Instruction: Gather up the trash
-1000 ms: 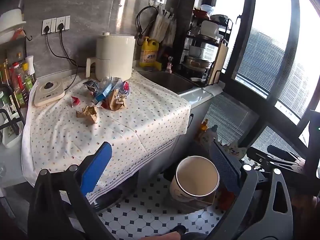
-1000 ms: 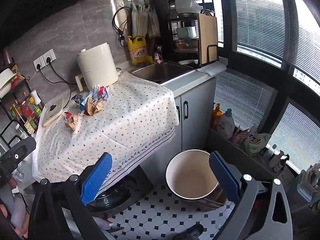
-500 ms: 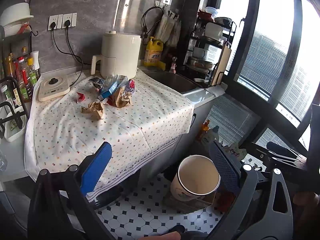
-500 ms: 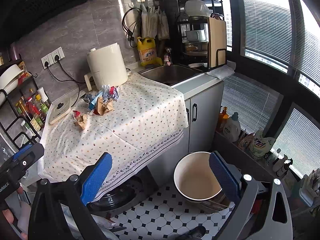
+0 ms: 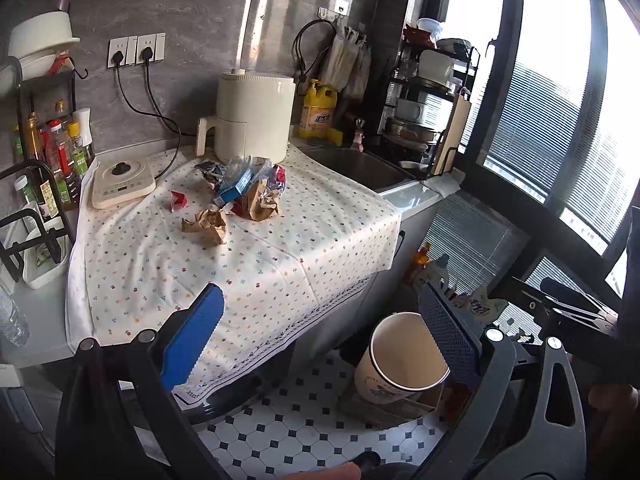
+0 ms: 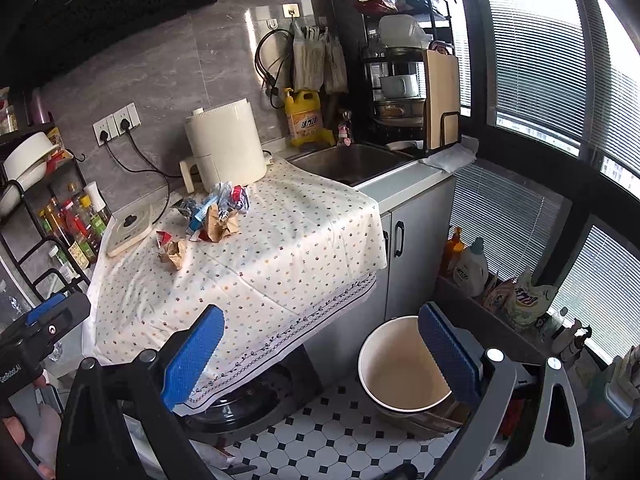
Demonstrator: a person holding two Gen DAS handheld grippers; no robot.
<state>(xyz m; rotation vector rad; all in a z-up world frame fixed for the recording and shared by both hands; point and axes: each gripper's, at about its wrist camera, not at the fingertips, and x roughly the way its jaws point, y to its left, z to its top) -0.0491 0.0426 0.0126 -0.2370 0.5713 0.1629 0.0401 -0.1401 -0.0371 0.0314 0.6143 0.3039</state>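
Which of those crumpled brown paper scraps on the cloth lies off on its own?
The smaller brown paper wad, nearer the cloth's front edge. The bigger brown wad sits against the heap of wrappers by the white appliance.

Cream cloth (image 5: pixel 256 256) dotted with small coloured flowers; brown crumpled paper (image 5: pixel 206 226); a yellow bottle (image 5: pixel 319 114) far back; possibly blue wrapper (image 5: pixel 236 190); black-and-white floor tiles (image 5: pixel 304 424).

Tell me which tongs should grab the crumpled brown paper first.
Probably left. The crumpled brown paper sits nearer and more centred before the left tongs; from the right tongs it lies far off to the left. Both are open, empty.
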